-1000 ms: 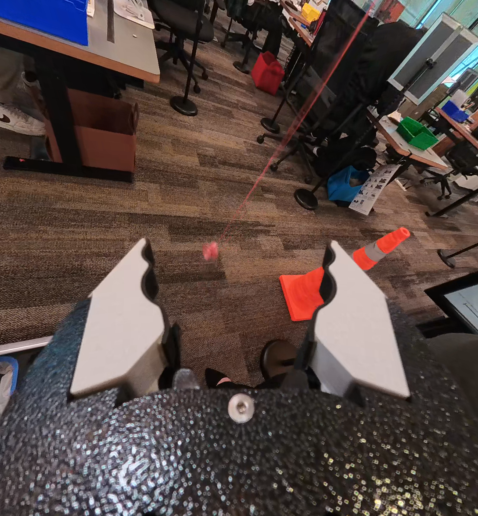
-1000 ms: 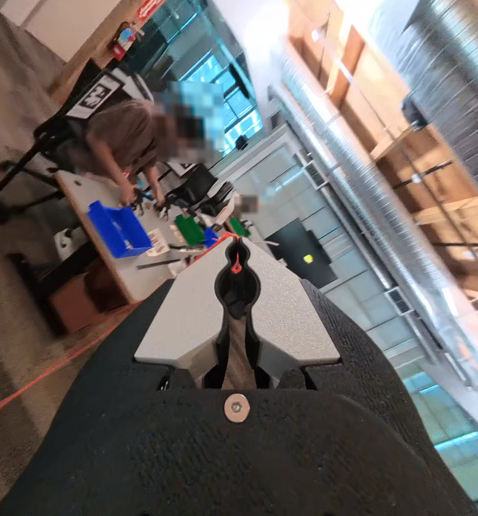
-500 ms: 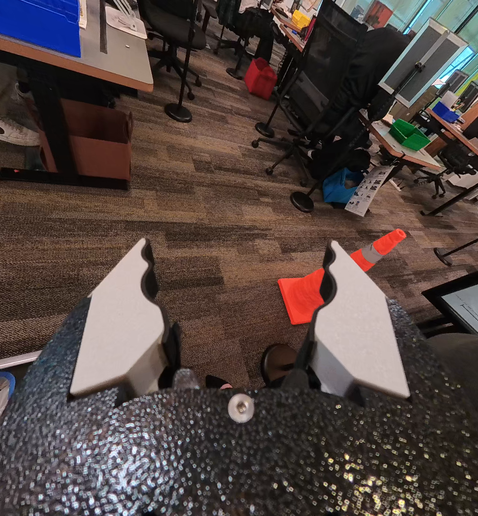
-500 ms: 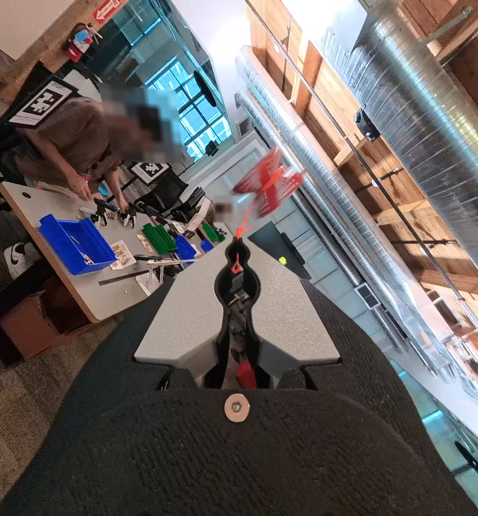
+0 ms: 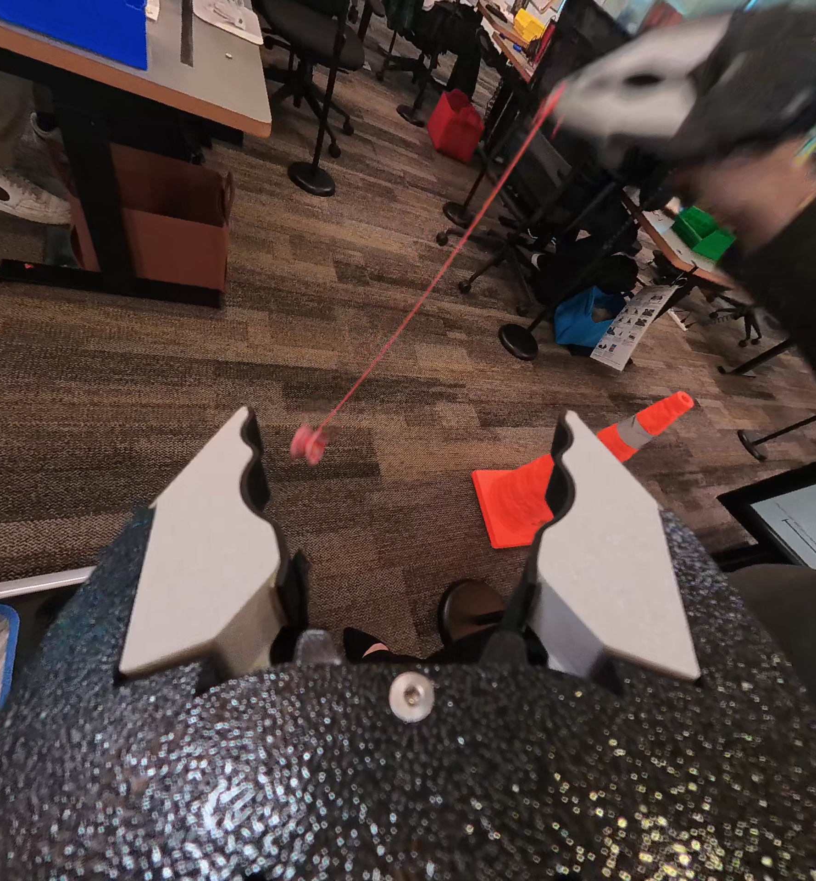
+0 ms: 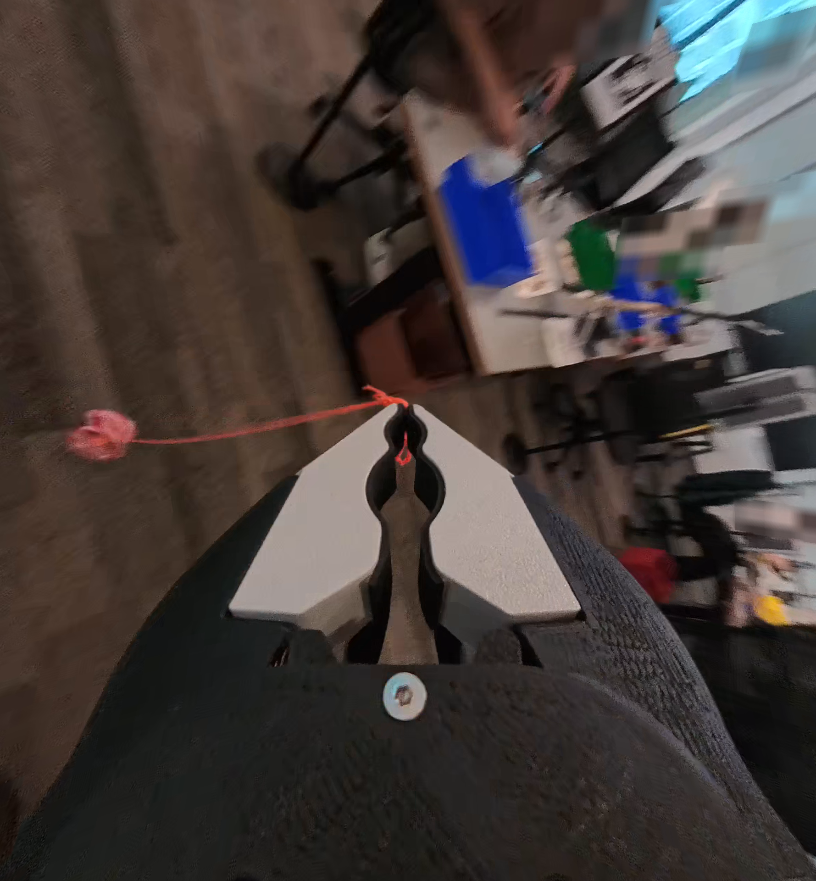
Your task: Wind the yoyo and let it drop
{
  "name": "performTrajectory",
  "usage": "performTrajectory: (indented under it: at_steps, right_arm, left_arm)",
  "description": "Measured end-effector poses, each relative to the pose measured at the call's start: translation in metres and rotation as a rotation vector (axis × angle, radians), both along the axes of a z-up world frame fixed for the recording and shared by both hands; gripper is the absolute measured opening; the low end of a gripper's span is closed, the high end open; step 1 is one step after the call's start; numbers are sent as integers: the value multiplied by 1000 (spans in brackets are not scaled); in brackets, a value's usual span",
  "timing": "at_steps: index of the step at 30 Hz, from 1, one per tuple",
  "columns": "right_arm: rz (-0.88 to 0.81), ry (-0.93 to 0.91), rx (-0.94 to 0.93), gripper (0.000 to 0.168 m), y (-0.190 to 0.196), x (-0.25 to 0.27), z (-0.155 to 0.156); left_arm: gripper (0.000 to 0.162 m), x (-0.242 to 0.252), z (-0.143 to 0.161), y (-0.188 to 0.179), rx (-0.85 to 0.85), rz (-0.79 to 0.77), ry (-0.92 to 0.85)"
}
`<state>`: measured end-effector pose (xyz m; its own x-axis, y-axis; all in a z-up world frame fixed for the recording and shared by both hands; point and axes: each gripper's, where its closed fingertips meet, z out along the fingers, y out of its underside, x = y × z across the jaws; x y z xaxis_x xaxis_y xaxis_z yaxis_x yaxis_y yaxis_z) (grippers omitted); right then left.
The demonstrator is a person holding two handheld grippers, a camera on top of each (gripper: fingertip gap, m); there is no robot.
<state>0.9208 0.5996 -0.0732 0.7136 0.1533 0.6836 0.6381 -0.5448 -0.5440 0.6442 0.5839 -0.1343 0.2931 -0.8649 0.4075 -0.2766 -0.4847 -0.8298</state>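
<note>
A red yoyo (image 5: 308, 443) hangs blurred above the carpet on a taut red string (image 5: 444, 262). The string runs up to my right gripper (image 5: 558, 102), which shows blurred at the top right of the left wrist view. In the right wrist view the right gripper (image 6: 403, 410) is shut on the string's knotted end (image 6: 383, 396), and the yoyo (image 6: 101, 435) hangs out to the left on its string. My left gripper (image 5: 403, 424) is open and empty, held low with the yoyo just beyond its left finger.
An orange traffic cone (image 5: 587, 467) lies on the carpet to the right. A table (image 5: 234, 81) with a brown box (image 5: 172, 229) under it stands at the left. Office chairs, stands, a red bag (image 5: 453, 126) and a blue bag (image 5: 582, 319) are at the back. A person's shoe (image 5: 472, 605) is below. There is about 30 cm between the tips of the two grippers.
The yoyo, up at the right gripper's tips half a second ago, has dropped to the end of its string. The right gripper has swung down into the left view. The left gripper stays still.
</note>
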Motion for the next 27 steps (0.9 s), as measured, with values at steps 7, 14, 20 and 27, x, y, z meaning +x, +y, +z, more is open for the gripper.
performTrajectory:
  at_steps: [7,14,20,27]
  right_arm:
    - [120,-77,43,0,23,-18,4]
    - [49,-310,452,0,1,12,291]
    - [-47,-452,417,0,-25,39,325]
    - [-154,-458,451,0,-34,72,333]
  left_arm:
    - [119,2,-9,-3,-2,-22,22]
    - [119,16,-8,-15,-10,-68,9]
    - [120,21,-10,-21,-1,-102,19]
    - [120,24,-5,-17,12,-106,12]
